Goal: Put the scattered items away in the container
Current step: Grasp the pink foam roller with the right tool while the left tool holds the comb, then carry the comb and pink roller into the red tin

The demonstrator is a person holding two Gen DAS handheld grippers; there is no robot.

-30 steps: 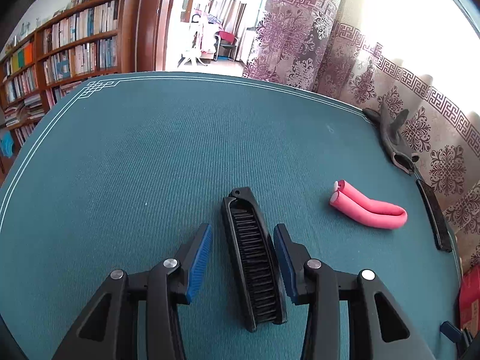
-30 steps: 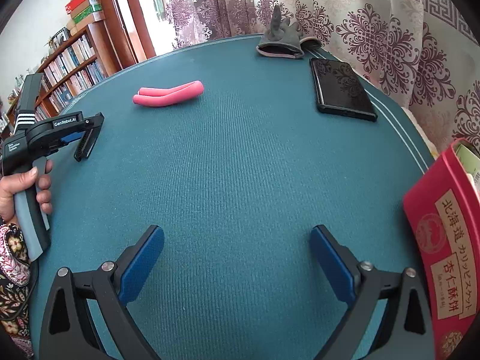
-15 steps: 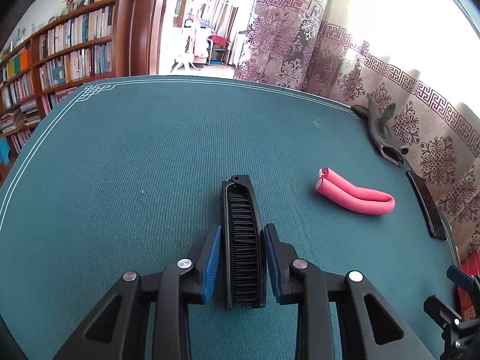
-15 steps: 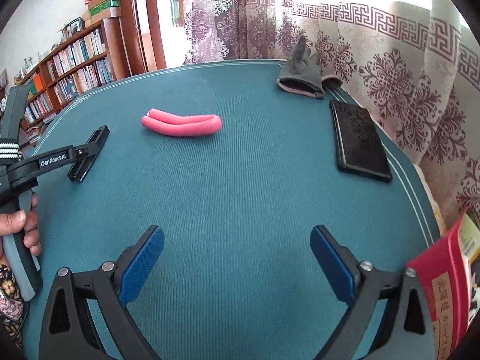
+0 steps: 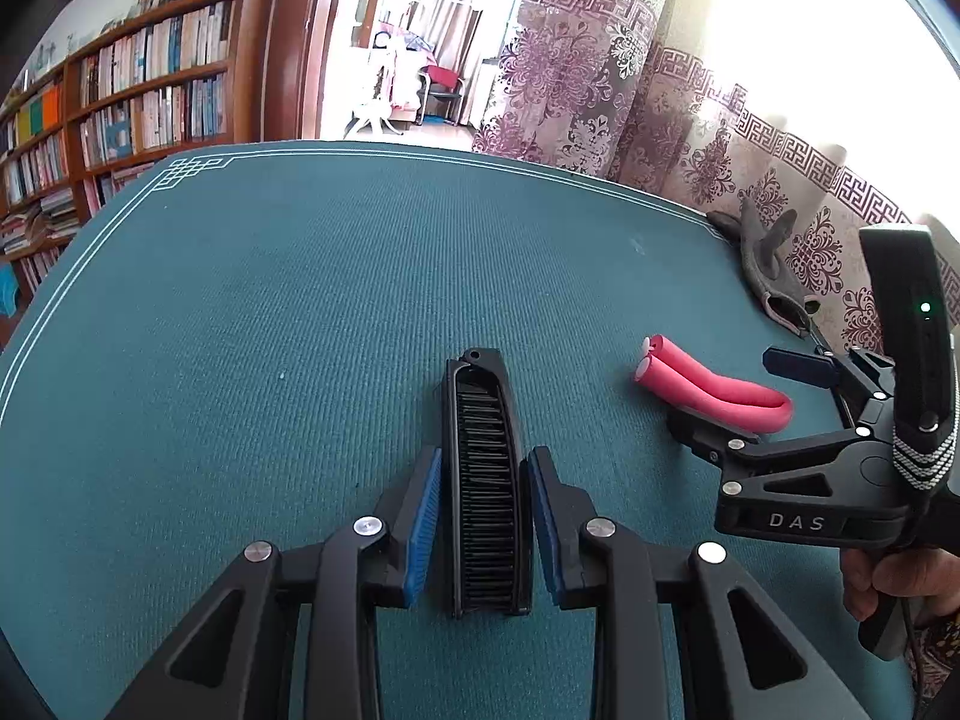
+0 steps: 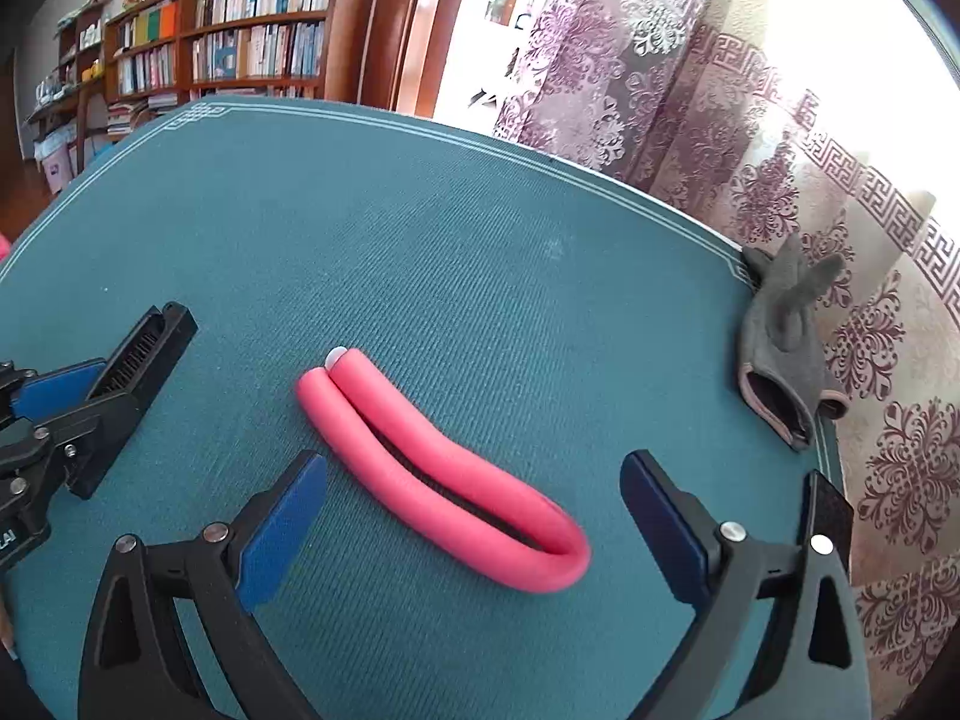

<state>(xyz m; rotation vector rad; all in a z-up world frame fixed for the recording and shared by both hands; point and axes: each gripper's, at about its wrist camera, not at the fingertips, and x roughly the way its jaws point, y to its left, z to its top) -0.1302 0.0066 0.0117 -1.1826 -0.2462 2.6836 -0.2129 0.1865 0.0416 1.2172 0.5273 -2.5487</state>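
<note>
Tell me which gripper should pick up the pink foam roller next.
Right. The right gripper is open with the pink foam roller lying between its fingers, while the left gripper is already shut on the black comb.

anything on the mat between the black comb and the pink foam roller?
No. In the right wrist view, only bare teal mat separates the black comb, clamped by the left gripper, from the pink foam roller.
</note>
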